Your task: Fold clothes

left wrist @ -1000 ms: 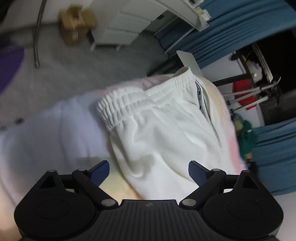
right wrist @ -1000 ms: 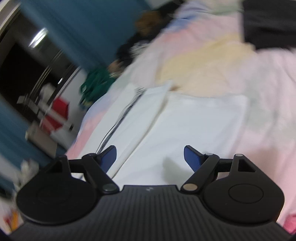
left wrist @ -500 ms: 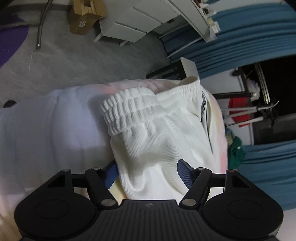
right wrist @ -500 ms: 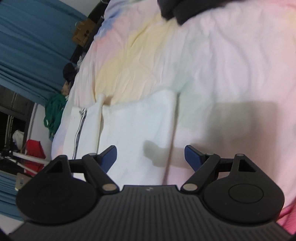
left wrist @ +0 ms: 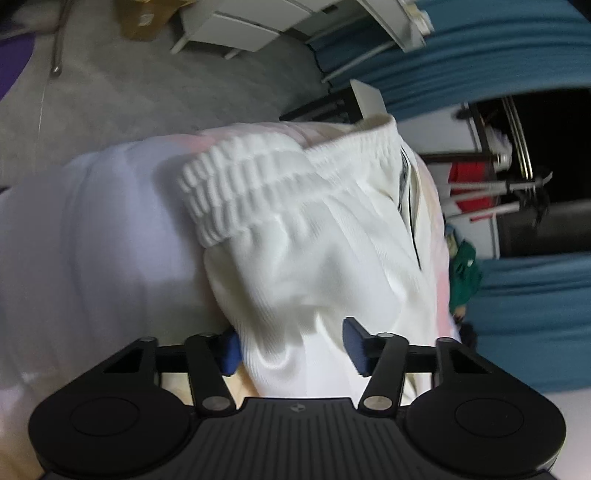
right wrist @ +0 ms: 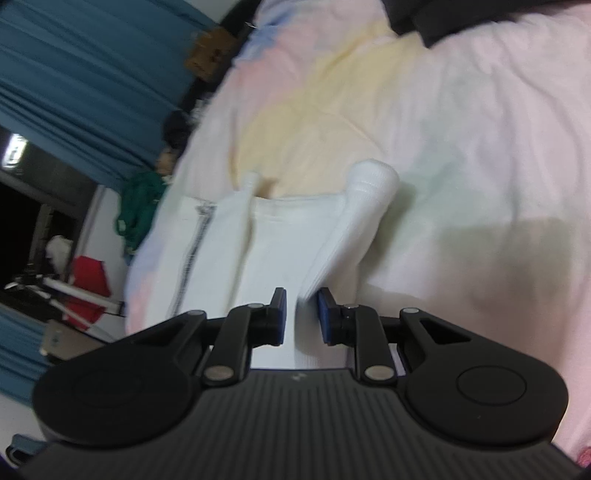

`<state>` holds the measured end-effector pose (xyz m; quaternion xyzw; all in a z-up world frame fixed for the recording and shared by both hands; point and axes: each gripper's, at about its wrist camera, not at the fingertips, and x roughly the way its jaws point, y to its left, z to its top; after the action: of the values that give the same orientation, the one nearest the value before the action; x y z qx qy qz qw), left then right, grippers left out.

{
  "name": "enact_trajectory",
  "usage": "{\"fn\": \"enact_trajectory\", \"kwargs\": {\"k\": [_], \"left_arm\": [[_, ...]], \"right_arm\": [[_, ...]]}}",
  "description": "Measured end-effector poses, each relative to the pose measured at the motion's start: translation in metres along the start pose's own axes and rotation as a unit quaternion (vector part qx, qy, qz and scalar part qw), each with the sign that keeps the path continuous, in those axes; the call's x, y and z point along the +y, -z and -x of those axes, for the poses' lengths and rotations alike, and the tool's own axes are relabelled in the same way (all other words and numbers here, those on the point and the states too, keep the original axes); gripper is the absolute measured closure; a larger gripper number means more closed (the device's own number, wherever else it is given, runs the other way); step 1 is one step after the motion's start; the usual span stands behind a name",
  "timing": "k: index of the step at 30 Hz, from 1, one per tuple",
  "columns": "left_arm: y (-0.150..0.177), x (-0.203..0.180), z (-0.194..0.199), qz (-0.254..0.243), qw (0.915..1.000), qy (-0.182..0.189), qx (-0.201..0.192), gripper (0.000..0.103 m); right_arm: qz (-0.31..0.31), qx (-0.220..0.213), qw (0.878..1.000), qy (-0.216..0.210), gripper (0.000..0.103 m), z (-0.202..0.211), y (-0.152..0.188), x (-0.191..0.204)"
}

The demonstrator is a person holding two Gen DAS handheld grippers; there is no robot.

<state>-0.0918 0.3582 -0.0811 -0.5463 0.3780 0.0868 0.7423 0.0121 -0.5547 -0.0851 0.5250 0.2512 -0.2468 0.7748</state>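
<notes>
Two grippers on one pair of white pants [left wrist: 314,251], lying on the pastel bedspread [right wrist: 461,129]. Our right gripper [right wrist: 300,317] pinches a raised cuff fold; our left gripper [left wrist: 291,347] straddles bunched fabric below the waistband, jaws apart.

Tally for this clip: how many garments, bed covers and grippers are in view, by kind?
White garment, the shorts: 1
Dark garment at the far edge of the bed: 1
Pastel bedspread: 1
Grippers: 2, the left gripper and the right gripper
Total: 5
</notes>
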Motion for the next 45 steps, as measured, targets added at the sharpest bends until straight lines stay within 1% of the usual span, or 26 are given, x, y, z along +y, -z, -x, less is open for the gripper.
{"fn": "enact_trajectory", "kwargs": {"k": [2, 4, 5, 6, 7, 8, 10, 11, 13, 15, 16, 18, 20, 22, 24, 27, 30, 33, 36, 38, 41, 43, 45], "left_arm": [[0.0, -0.006, -0.007, -0.013, 0.9997, -0.008, 0.017, 0.057], [-0.001, -0.006, -0.014, -0.01, 0.9993, -0.022, 0.029, 0.071], [-0.001, -0.006, -0.016, -0.005, 0.999, -0.031, 0.033, 0.073], [-0.001, -0.005, -0.018, 0.0, 0.9987, -0.037, 0.035, 0.078], [-0.001, -0.004, -0.017, 0.006, 0.9986, -0.041, 0.031, 0.08], [0.0, -0.004, -0.016, 0.01, 0.9986, -0.043, 0.029, 0.081], [0.002, -0.005, -0.015, 0.005, 0.9988, -0.041, 0.027, 0.086], [0.003, -0.005, -0.014, 0.001, 0.9989, -0.039, 0.026, 0.088], [0.005, -0.003, -0.008, 0.0, 0.9993, -0.028, 0.024, 0.095], [0.006, 0.001, 0.003, 0.003, 0.9998, -0.01, 0.016, 0.097], [0.007, 0.0, 0.007, 0.0, 0.9999, -0.008, 0.012, 0.098], [0.011, -0.004, 0.018, -0.012, 0.9999, 0.001, -0.01, 0.098], [0.015, -0.014, 0.031, -0.032, 0.999, 0.005, -0.032, 0.098], [0.02, -0.029, 0.045, -0.059, 0.997, 0.01, -0.05, 0.098], [0.02, -0.043, 0.06, -0.071, 0.9952, 0.024, -0.063, 0.098], [0.008, -0.07, 0.079, -0.073, 0.9933, 0.042, -0.08, 0.099], [-0.008, -0.111, 0.083, -0.096, 0.9894, 0.046, -0.099, 0.099], [-0.03, -0.162, 0.066, -0.114, 0.9866, 0.047, -0.107, 0.099], [-0.061, -0.215, 0.029, -0.121, 0.985, 0.04, -0.116, 0.098], [-0.083, -0.251, -0.008, -0.126, 0.9837, 0.027, -0.125, 0.098], [-0.115, -0.29, -0.07, -0.133, 0.9821, -0.004, -0.133, 0.098], [-0.132, -0.306, -0.117, -0.146, 0.9798, -0.035, -0.133, 0.098], [-0.147, -0.32, -0.163, -0.16, 0.9763, -0.066, -0.131, 0.098]], "right_arm": [[-0.004, 0.011, 1.0, 0.019, 0.082, -0.007, 0.0, -0.005], [-0.007, 0.018, 0.999, 0.043, 0.082, -0.01, 0.001, -0.011], [-0.006, 0.019, 0.998, 0.057, 0.082, -0.012, 0.002, -0.013], [-0.004, 0.018, 0.998, 0.064, 0.082, -0.014, 0.002, -0.014], [-0.003, 0.014, 0.998, 0.068, 0.088, -0.014, 0.003, -0.014], [-0.002, 0.01, 0.997, 0.071, 0.094, -0.013, 0.003, -0.014], [0.004, 0.003, 0.998, 0.065, 0.096, -0.011, 0.005, -0.012], [0.007, -0.005, 0.998, 0.063, 0.097, -0.007, 0.006, -0.01], [0.011, -0.024, 0.998, 0.051, 0.097, 0.002, 0.005, -0.007], [0.018, -0.04, 0.998, 0.04, 0.097, 0.012, 0.004, -0.005], [0.021, -0.046, 0.998, 0.035, 0.097, 0.017, 0.004, -0.005], [0.019, -0.05, 0.998, 0.022, 0.098, 0.024, 0.003, -0.007], [-0.002, -0.05, 0.999, 0.006, 0.098, 0.03, 0.0, -0.013], [-0.013, -0.05, 0.999, -0.002, 0.098, 0.036, -0.001, -0.017], [-0.017, -0.052, 0.999, -0.007, 0.098, 0.042, -0.002, -0.018], [-0.004, -0.058, 0.998, -0.018, 0.098, 0.045, -0.007, -0.003], [0.027, -0.067, 0.997, -0.036, 0.098, 0.045, -0.017, 0.025], [0.058, -0.064, 0.995, -0.045, 0.098, 0.026, -0.037, 0.069], [0.087, -0.066, 0.993, -0.05, 0.098, -0.005, -0.054, 0.126], [0.114, -0.076, 0.99, -0.042, 0.098, -0.033, -0.06, 0.168], [0.148, -0.091, 0.985, -0.017, 0.098, -0.093, -0.063, 0.223], [0.176, -0.103, 0.979, 0.006, 0.098, -0.136, -0.059, 0.249], [0.205, -0.102, 0.973, 0.033, 0.098, -0.181, -0.053, 0.266]]}}
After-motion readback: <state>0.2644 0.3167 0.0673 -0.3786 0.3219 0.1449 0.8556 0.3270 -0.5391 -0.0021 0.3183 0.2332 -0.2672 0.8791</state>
